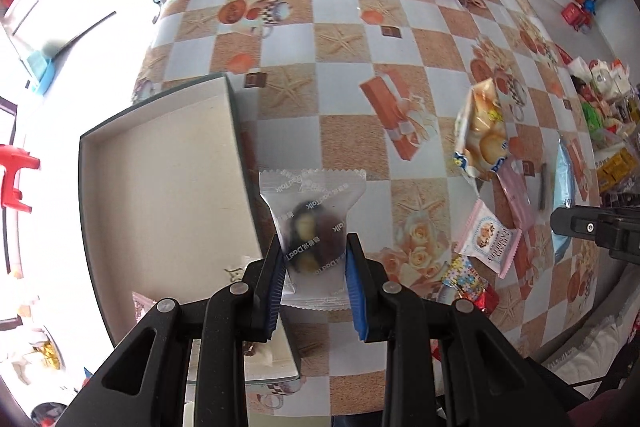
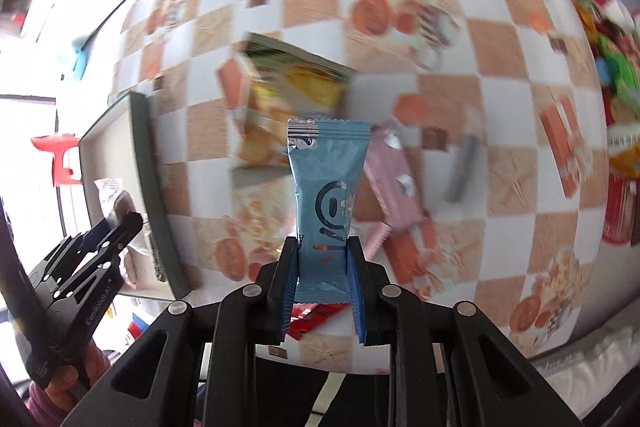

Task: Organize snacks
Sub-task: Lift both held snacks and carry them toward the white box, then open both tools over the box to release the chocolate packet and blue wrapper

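My left gripper (image 1: pixel 314 275) clamps a clear packet (image 1: pixel 312 227) printed "DaoTalk", just outside the open box's (image 1: pixel 168 179) right wall; it could drop short onto the tabletop (image 1: pixel 360 27). My right gripper (image 2: pixel 322 275) pinches a blue sachet (image 2: pixel 326 187), its logo unreadable. More snacks lie near the tabletop's right edge.

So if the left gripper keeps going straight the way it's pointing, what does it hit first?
Probably the right wall of the open box; the left gripper holds a clear snack packet beside that wall. Depth is unclear, so it may pass over it.
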The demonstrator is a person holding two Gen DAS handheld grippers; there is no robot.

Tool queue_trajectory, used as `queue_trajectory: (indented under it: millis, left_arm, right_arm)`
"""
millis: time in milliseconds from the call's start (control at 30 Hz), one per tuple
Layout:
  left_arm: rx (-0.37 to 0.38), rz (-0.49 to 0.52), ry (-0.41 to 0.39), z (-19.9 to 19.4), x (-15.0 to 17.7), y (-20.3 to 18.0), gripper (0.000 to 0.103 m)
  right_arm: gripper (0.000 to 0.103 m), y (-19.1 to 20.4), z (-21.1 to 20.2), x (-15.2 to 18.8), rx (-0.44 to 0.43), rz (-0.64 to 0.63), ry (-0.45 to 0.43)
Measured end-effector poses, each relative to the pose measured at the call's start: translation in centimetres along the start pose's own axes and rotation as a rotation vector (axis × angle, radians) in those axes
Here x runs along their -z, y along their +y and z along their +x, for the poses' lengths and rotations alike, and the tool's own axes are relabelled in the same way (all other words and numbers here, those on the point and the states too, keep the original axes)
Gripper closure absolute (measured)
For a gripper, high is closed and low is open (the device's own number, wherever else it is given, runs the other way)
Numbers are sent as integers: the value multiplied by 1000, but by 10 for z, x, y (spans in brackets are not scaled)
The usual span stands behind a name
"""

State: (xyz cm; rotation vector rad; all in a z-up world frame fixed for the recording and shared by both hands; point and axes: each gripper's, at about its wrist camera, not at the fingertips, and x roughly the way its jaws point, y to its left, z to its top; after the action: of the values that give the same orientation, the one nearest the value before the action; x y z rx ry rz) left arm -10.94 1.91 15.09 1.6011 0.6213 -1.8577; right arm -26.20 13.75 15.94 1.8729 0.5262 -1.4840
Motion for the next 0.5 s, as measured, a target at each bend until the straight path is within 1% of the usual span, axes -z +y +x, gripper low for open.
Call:
queue_trajectory:
  millis: [133, 267, 500]
  left_arm:
    - [-7, -35, -18, -11, 7, 19, 72]
    - [-23, -74, -28, -12, 12, 35, 72]
    - [-38, -151, -13, -5, 26, 70, 72]
  right_arm:
    - [78, 25, -6, -6, 4, -75, -8]
    - [78, 50, -9, -10, 10, -154, -13]
    - [78, 89, 0, -8, 6, -251, 12]
